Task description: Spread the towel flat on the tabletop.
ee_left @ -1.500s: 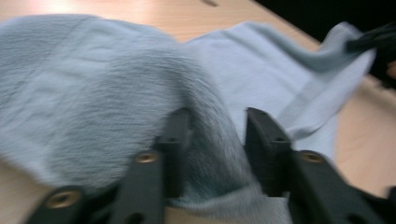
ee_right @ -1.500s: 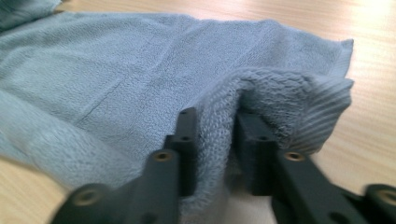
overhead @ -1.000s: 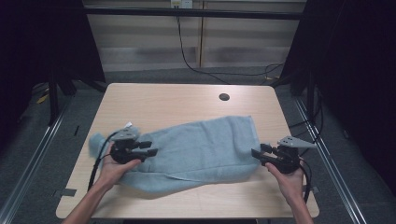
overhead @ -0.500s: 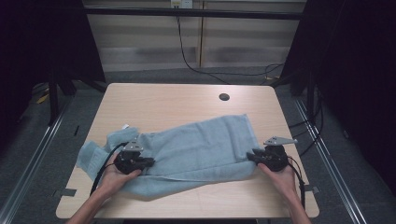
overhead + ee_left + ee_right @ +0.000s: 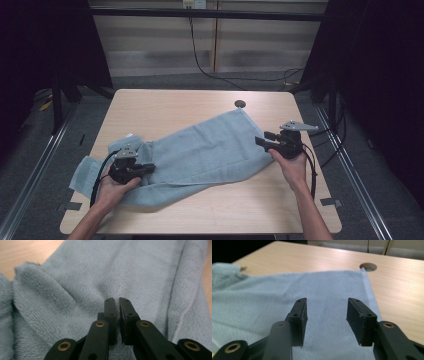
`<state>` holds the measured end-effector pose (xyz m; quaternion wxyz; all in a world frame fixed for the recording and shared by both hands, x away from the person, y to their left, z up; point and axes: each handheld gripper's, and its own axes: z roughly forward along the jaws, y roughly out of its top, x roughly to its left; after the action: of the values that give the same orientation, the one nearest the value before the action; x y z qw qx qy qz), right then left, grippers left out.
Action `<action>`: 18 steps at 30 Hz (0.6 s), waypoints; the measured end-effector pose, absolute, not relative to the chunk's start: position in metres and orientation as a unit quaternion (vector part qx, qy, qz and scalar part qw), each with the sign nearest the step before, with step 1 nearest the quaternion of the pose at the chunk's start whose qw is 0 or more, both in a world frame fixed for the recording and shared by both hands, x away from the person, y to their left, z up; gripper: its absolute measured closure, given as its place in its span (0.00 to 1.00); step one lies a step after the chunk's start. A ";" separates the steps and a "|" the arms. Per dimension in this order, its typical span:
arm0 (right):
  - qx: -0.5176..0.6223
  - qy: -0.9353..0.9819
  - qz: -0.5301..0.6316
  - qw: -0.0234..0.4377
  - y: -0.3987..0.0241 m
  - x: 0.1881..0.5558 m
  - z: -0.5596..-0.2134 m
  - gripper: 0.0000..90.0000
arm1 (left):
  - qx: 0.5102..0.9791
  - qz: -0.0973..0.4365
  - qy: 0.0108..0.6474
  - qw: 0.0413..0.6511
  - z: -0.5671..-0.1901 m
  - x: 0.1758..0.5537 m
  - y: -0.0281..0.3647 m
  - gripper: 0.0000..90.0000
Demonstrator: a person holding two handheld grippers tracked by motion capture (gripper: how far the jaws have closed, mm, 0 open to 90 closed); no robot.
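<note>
A light blue towel [image 5: 210, 150] lies spread slantwise across the wooden table [image 5: 175, 105], with its left end bunched and drooping over the table's left edge. My left gripper [image 5: 151, 168] rests on the towel's near-left part. Its jaws are shut on a pinch of the towel's pile [image 5: 75, 277], and creases run to the left gripper's tips [image 5: 115, 300]. My right gripper [image 5: 262, 138] hovers at the towel's right edge. It has just been opening and now stands open. Nothing is between its pads [image 5: 327, 302]; the towel [image 5: 287, 290] lies flat below them.
A round cable hole [image 5: 240, 104] sits in the table just beyond the towel's far right corner; the same hole [image 5: 368, 266] shows in the right gripper view. Black cables trail from both grippers. Bare wood lies along the far side and the near right.
The right gripper let go of the towel's right edge and moved away toward the far right. The left gripper shut on the towel and shifted a little to the left.
</note>
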<state>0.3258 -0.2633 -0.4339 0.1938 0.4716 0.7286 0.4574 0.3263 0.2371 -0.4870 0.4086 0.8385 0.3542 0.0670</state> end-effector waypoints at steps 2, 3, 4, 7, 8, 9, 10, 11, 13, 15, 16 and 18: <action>0.474 0.733 0.452 0.184 -0.266 0.318 -0.441 0.57 | 0.839 0.061 0.354 0.407 -0.490 0.325 0.237 0.95; 0.475 0.736 0.448 0.180 -0.268 0.314 -0.446 0.59 | 0.839 0.061 0.354 0.407 -0.490 0.325 0.237 0.95; 0.473 0.743 0.439 0.176 -0.268 0.309 -0.450 0.61 | 0.838 0.065 0.356 0.408 -0.489 0.324 0.236 0.95; 0.476 0.749 0.429 0.169 -0.268 0.298 -0.460 0.63 | 0.838 0.062 0.356 0.409 -0.489 0.324 0.236 0.94; 0.471 0.758 0.426 0.148 -0.267 0.287 -0.470 0.60 | 0.836 0.061 0.357 0.412 -0.490 0.325 0.236 0.94; 0.466 0.762 0.428 0.139 -0.265 0.283 -0.474 0.58 | 0.834 0.055 0.358 0.415 -0.491 0.326 0.237 0.94; 0.458 0.766 0.433 0.125 -0.260 0.279 -0.477 0.56 | 0.831 0.051 0.362 0.419 -0.492 0.327 0.237 0.94; 0.458 0.766 0.433 0.125 -0.260 0.279 -0.477 0.56 | 0.831 0.049 0.363 0.417 -0.493 0.328 0.238 0.94; 0.448 0.782 0.418 0.114 -0.248 0.275 -0.483 0.50 | 0.832 0.050 0.364 0.416 -0.493 0.328 0.238 0.94; 0.441 0.799 0.388 0.128 -0.235 0.282 -0.493 0.47 | 0.833 0.053 0.361 0.416 -0.493 0.327 0.237 0.93; 0.441 0.799 0.388 0.128 -0.235 0.282 -0.493 0.47 | 0.833 0.053 0.361 0.416 -0.493 0.327 0.237 0.93; 0.445 0.799 0.381 0.131 -0.233 0.290 -0.497 0.48 | 0.831 0.049 0.363 0.419 -0.494 0.327 0.238 0.93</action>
<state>0.2896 -0.2329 -0.4973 0.1312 0.4454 0.7993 0.3814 0.3272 0.2381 -0.4939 0.4189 0.8310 0.3627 0.0492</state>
